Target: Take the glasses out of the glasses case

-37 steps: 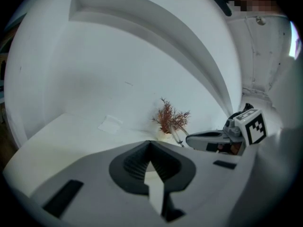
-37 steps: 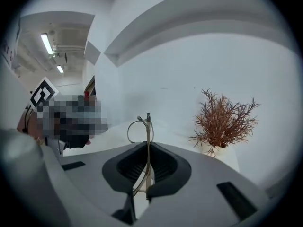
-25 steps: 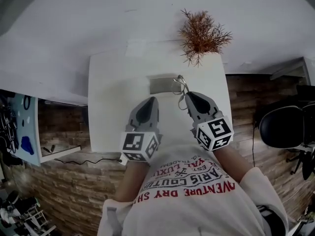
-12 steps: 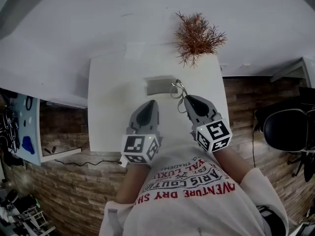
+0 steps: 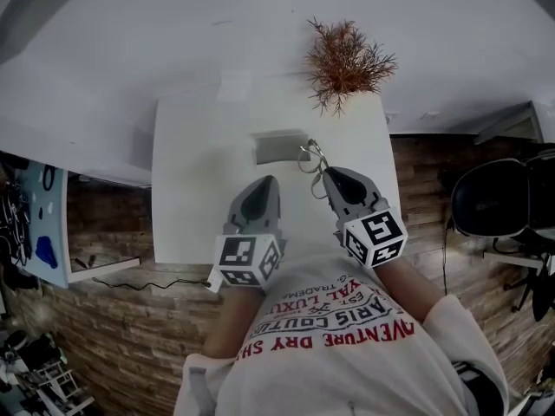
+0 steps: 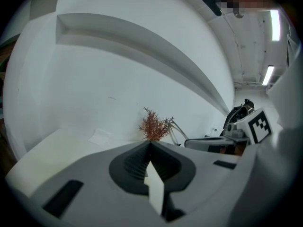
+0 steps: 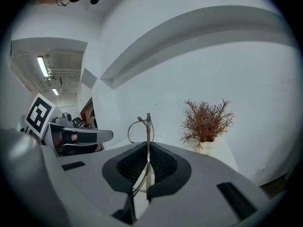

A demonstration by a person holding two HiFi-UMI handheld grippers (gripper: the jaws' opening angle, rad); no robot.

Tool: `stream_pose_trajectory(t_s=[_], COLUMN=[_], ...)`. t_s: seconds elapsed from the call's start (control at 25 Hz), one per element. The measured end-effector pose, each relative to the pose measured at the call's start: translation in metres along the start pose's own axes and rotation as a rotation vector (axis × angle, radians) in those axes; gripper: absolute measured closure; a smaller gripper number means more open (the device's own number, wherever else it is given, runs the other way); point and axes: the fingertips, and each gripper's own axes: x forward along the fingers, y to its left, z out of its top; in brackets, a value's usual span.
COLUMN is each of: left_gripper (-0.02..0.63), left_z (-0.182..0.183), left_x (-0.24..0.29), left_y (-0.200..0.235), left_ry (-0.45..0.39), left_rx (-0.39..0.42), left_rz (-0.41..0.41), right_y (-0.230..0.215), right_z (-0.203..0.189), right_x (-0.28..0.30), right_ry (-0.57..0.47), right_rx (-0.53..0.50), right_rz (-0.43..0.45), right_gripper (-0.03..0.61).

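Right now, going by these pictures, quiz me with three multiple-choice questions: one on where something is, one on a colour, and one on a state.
1. Where is the glasses case?
A. On the white table
B. On a shelf
C. Inside a drawer

2. What colour is the plant?
A. Green
B. Reddish-brown
C. Blue

3. What is the right gripper doing?
A. Held open, empty
B. Shut on the glasses
C. Shut on the glasses case

Answers:
1 A, the head view shows it lying on the tabletop.
2 B, its twigs look rusty in every view.
3 B, the thin metal frame stands pinched between its fingers.
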Motion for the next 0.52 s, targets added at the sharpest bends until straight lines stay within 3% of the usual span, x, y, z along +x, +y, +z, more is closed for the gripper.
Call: stream_pose_trajectory(t_s=[0.52], left_gripper=[0.612], left_z=[-0.012], left_x=[0.005], left_y=[-0.008], left_ry=[0.025], left_rx=[-0.015], left_rz=[-0.013], right_y=[0.002], right_z=[-0.014], right_x=[-0.001], right_ry=[0.048], right_rx=[-0.004], right_rz=[0.029], right_gripper=[0.552])
